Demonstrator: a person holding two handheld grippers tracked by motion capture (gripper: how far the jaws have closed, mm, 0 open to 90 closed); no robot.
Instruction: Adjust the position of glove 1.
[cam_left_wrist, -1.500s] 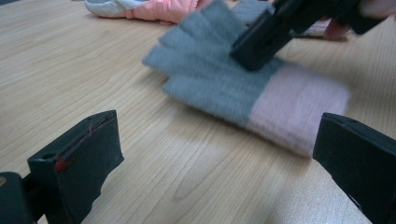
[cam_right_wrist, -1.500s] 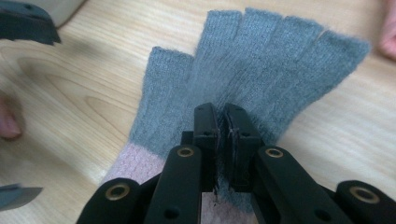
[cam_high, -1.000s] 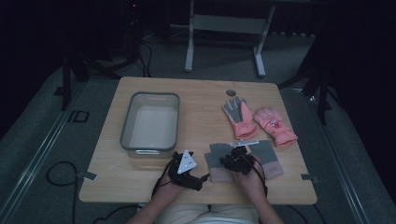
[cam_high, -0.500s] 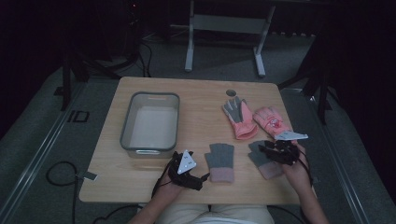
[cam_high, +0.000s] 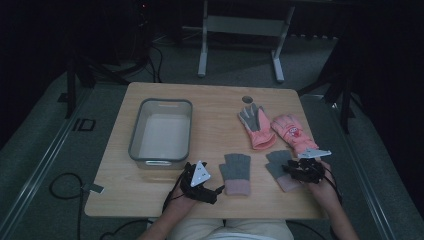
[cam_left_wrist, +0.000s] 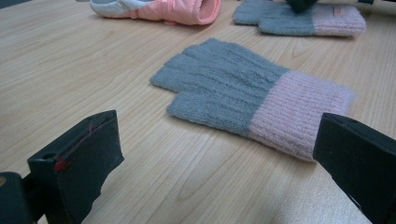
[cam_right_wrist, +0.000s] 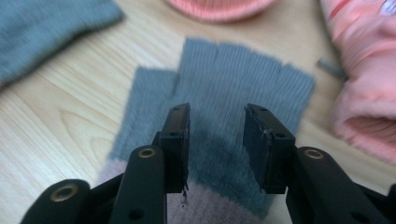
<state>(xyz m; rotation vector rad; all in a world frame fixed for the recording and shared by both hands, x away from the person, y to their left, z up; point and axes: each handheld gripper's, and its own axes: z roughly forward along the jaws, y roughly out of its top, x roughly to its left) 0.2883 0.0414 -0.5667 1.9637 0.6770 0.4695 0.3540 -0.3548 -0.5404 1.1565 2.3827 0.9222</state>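
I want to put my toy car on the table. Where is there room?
There is bare wood between the clear bin and the pink glove, along the far edge, and in the near left corner beside the left gripper. It is crowded on the right, where grey gloves, pink mitten and right gripper sit close.

Your right gripper (cam_high: 295, 169) hangs over the right grey glove (cam_high: 278, 165) with its jaws a little apart, and the two pink gloves (cam_high: 272, 127) crowd the surface (cam_high: 215, 107) just beyond it, so you have little room forward there. Between the two grey gloves runs a narrow strip of bare wood. Your left gripper (cam_high: 200, 184) faces open wood ahead of the left grey glove (cam_left_wrist: 247, 95). The clear bin (cam_high: 161, 131) blocks the left half; the middle beyond the gloves lies free.
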